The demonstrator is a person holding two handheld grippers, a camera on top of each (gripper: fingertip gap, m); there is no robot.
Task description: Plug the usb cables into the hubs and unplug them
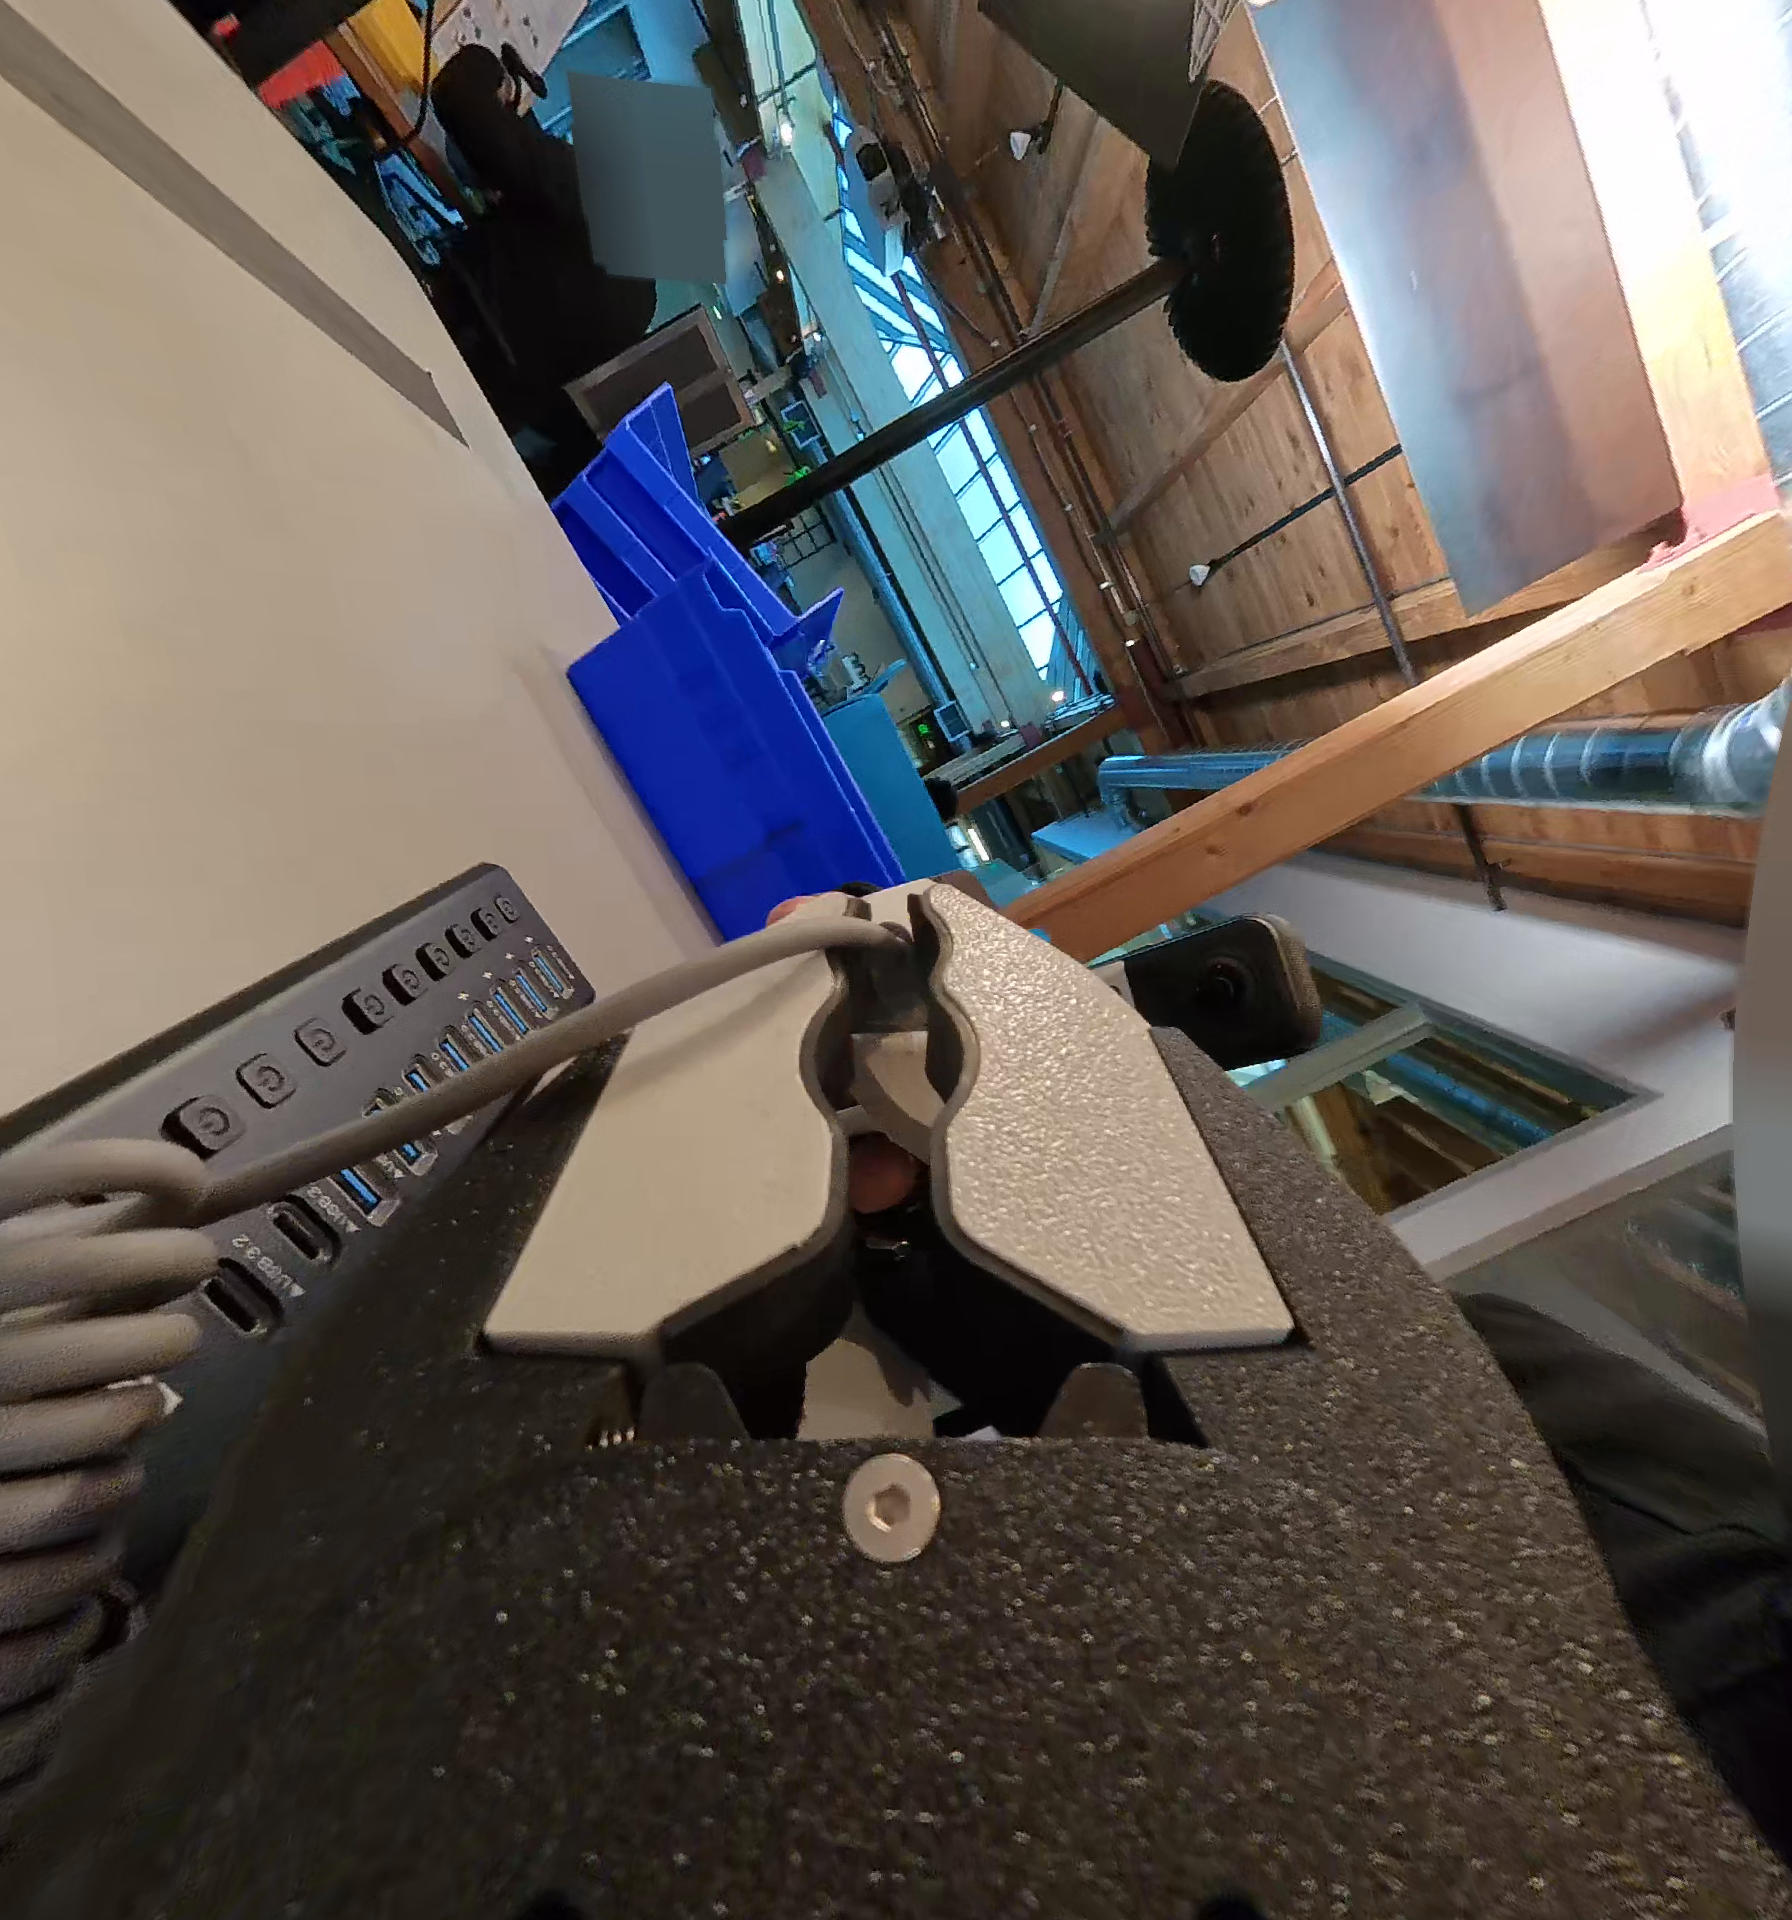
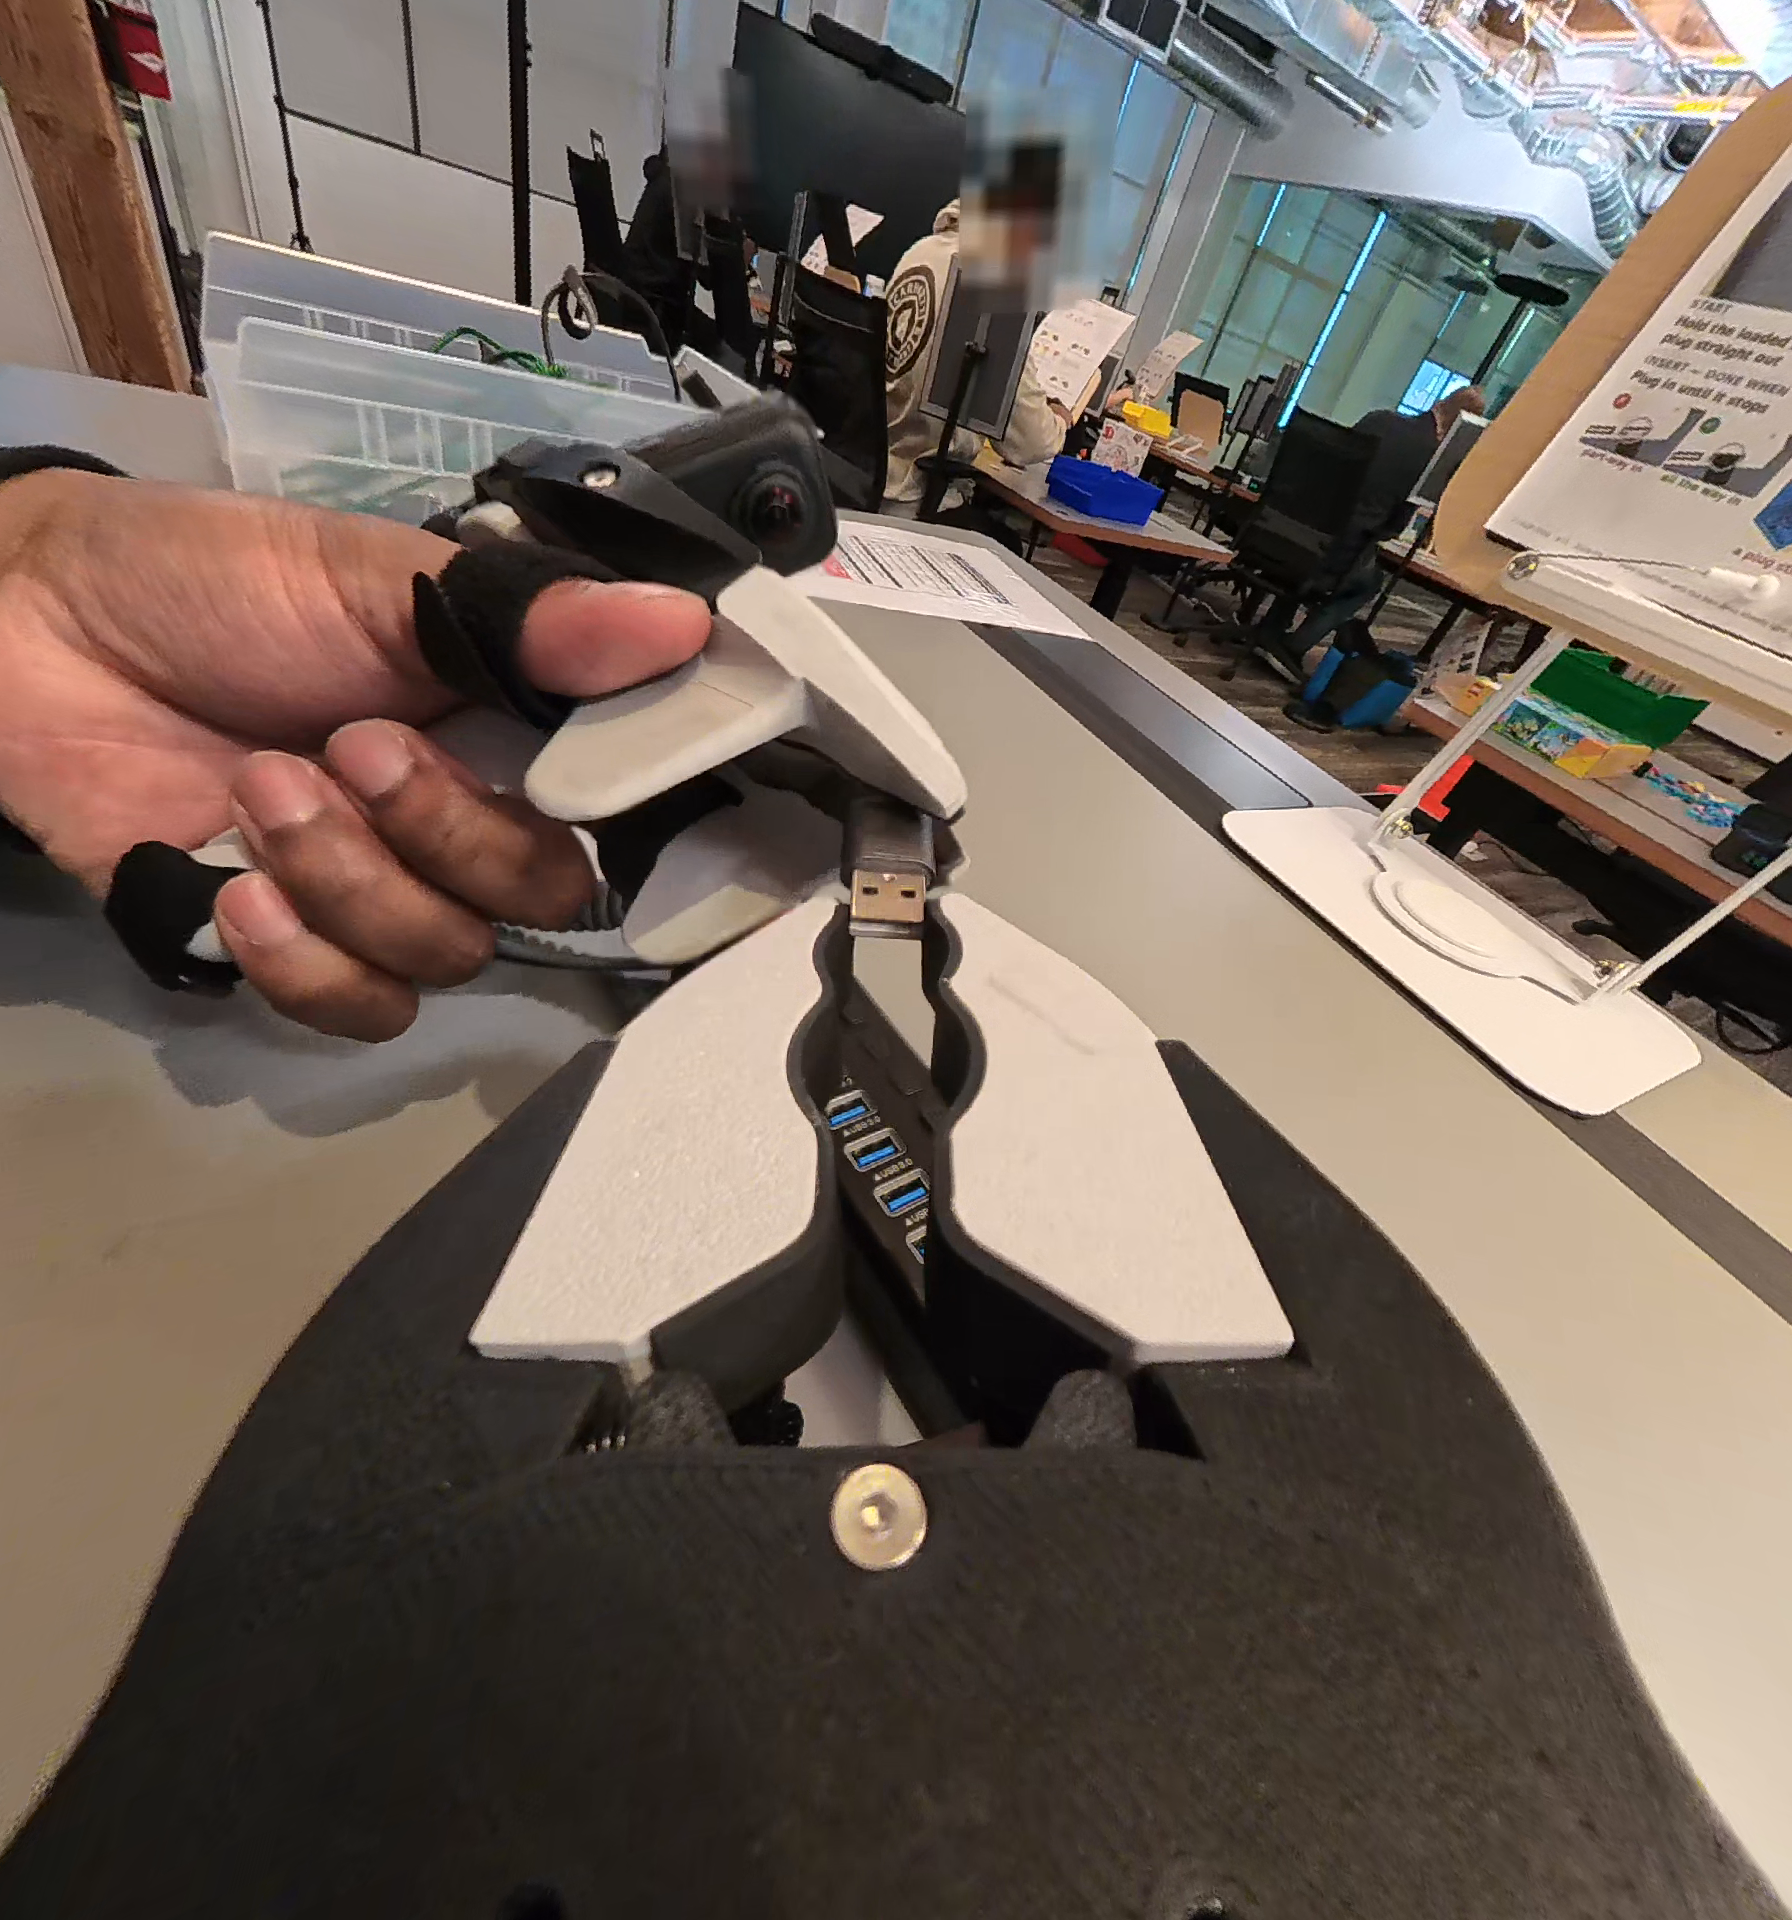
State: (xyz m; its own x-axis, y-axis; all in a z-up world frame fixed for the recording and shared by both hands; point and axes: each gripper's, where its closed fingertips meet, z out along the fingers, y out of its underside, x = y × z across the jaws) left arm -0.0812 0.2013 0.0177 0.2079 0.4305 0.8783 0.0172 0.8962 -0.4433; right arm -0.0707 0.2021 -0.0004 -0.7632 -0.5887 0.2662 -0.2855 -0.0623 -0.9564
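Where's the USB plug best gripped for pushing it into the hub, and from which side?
Grip the USB plug by its dark plastic body, coming from the cable end, so the metal tip stays free to enter the hub. The left gripper holds it this way, metal tip protruding.

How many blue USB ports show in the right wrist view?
4, in one row on the black hub seen between the jaws of the right gripper: top port, second, third, fourth half covered. More may be hidden.
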